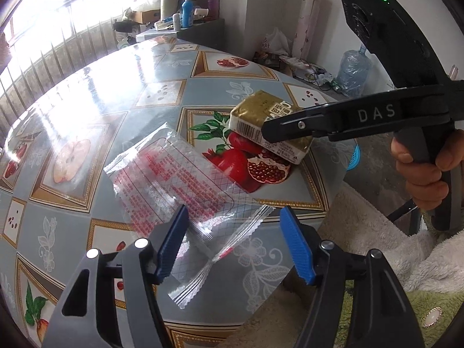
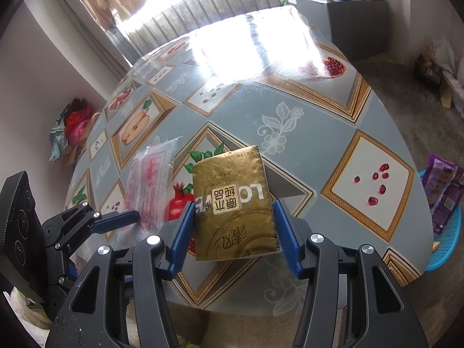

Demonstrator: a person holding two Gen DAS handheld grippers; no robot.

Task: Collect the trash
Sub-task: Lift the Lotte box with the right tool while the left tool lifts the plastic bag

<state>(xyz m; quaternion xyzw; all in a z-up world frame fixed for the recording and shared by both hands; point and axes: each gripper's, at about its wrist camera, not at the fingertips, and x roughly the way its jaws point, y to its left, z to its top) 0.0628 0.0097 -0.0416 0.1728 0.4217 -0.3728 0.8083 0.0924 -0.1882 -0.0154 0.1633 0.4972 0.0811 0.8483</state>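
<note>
Gold foil catches the eye first: a gold tissue pack [image 2: 235, 203] sits between the blue pads of the right hand-held gripper [image 2: 235, 232], which is clamped on its two long edges. In the left wrist view the pack [image 1: 261, 116] is tilted and lifted off the bench [image 1: 145, 66], above a printed pomegranate picture, with a barcode showing on its white side. A hand [image 1: 420, 171] is wrapped around the grip of that right hand-held gripper [image 1: 269, 133].

The left hand-held gripper [image 1: 232, 246] stands open, its blue pads well apart and pressing on nothing. Between and just beyond them lies a clear plastic wrapper [image 1: 174, 179] with red print and a crimped end, flat on the bench near the front edge. One pad overlaps the wrapper's edge in the picture; whether it touches I cannot tell. From the right wrist view the wrapper [image 2: 150, 179] lies just left of the tissue pack, and the left hand-held gripper [image 2: 121, 220] reaches in beside it.

The bench wears a glossy blue-grey cloth with framed fruit pictures. Off its right edge a blue basket [image 2: 446, 246] holds a purple packet [image 2: 443, 185]. A fluffy white blanket [image 1: 377, 232] lies below the bench's front edge.
</note>
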